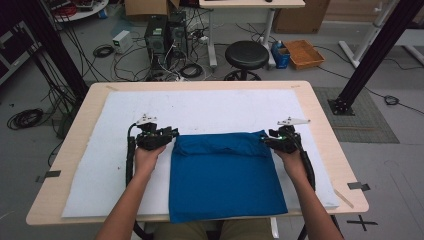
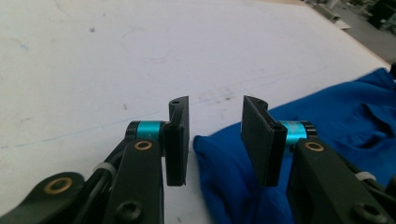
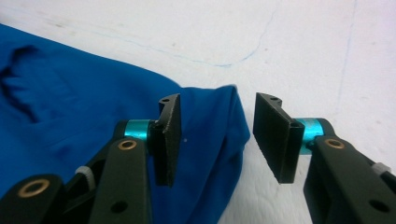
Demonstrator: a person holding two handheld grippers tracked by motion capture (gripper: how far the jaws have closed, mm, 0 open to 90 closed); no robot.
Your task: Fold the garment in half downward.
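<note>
Cloth [image 1: 225, 175] lies folded at the table's near edge; my left gripper [image 1: 159, 136] and right gripper [image 1: 278, 139] stand parted, empty, at its far corners; further folding may remain.

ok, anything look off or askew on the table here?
Nothing damaged or spilled. The folded blue cloth lies fairly square on the white mat, but its near edge overhangs the table's front edge. The top fold is slightly rumpled. Both the left gripper and right gripper are open at its far corners.
</note>
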